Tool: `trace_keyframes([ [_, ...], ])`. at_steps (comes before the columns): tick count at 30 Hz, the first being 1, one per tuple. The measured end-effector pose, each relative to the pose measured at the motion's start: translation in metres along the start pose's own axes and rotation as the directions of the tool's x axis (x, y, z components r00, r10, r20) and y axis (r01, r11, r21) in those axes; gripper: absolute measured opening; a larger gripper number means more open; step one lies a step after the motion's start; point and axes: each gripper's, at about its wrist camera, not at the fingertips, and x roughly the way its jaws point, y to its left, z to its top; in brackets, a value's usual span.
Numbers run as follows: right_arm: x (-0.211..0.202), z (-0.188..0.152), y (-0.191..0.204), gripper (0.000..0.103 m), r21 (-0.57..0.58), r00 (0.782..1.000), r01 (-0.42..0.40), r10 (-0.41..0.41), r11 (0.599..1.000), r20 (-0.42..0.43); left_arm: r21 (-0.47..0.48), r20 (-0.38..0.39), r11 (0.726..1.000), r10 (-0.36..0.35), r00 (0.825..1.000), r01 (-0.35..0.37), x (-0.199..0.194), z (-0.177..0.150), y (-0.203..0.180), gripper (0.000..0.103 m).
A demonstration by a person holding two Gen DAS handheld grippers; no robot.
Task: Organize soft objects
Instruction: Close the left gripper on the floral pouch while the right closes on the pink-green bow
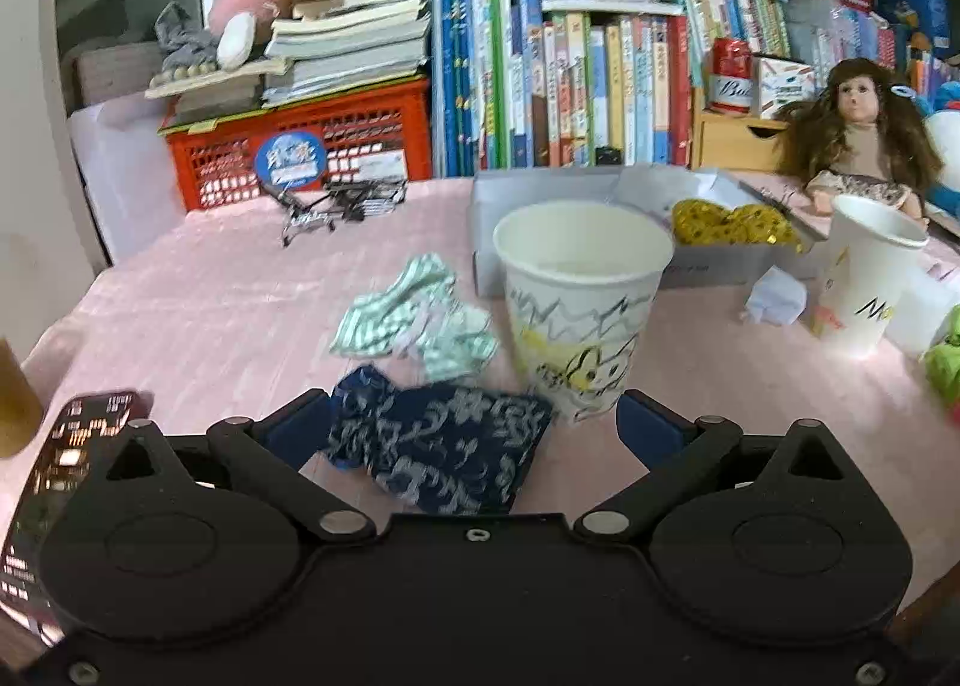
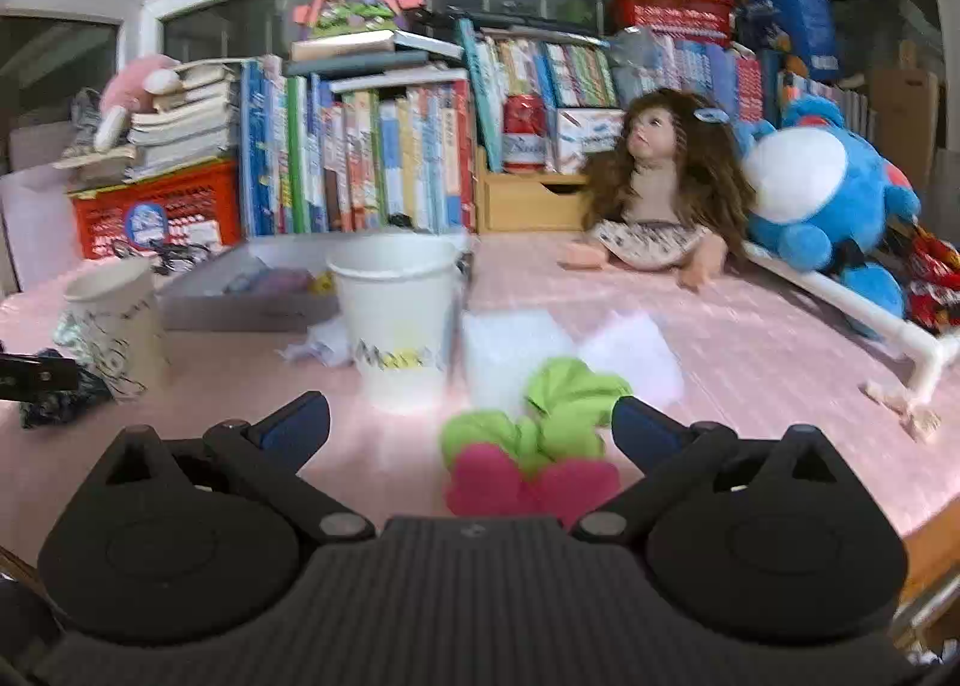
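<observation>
Both wrist cams sit low over the surface [image 1: 210, 326], facing the bookshelf [image 1: 558, 86]; both see the cups and doll [image 2: 660, 176].

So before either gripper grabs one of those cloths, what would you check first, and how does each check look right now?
1. Left gripper open: ok, jaws spread wide.
2. Navy patterned cloth between its fingers: ok, lying flat on the table.
3. Cartoon cup upright and open-topped behind the cloth: ok, though close to the right finger.
4. Right gripper open: ok.
5. Green and pink cloth between its fingers: ok.
6. White cup upright nearby: ok; whether it is empty, cannot tell.
</observation>
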Motion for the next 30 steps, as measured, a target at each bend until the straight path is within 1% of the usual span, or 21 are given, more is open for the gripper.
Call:
trace_keyframes([
  [4, 0.005, -0.008, -0.004, 0.103, 0.017, 0.999, 0.047, -0.047, 0.999, -0.024, -0.032, -0.011, 0.999, 0.024, 1.000, -0.025, 0.005, -0.008, 0.002, 0.101],
  [7, 0.007, -0.011, -0.005, 0.103, 0.011, 0.997, 0.065, -0.064, 0.998, -0.030, -0.050, -0.010, 0.998, 0.048, 0.999, -0.049, 0.007, -0.013, 0.003, 0.101],
  [10, 0.008, -0.014, -0.004, 0.103, -0.004, 0.997, 0.072, -0.072, 0.997, -0.032, -0.059, -0.022, 0.997, 0.055, 0.998, -0.056, 0.011, -0.016, 0.003, 0.101],
  [15, 0.012, -0.016, -0.003, 0.103, 0.003, 0.996, 0.081, -0.081, 0.997, -0.039, -0.093, -0.032, 0.995, 0.030, 0.999, -0.033, 0.017, -0.019, 0.002, 0.098],
  [25, 0.018, -0.017, -0.005, 0.102, 0.013, 0.995, 0.093, -0.092, 0.996, -0.041, -0.112, -0.029, 0.990, 0.077, 0.997, -0.080, 0.030, -0.020, -0.002, 0.092],
  [28, 0.019, -0.016, -0.005, 0.101, 0.013, 0.995, 0.091, -0.091, 0.996, -0.039, -0.128, -0.025, 0.988, 0.084, 0.996, -0.086, 0.032, -0.019, 0.000, 0.091],
  [30, 0.020, -0.016, -0.005, 0.097, 0.012, 0.995, 0.087, -0.086, 0.996, -0.043, -0.137, -0.022, 0.986, 0.088, 0.996, -0.090, 0.032, -0.019, 0.002, 0.089],
])
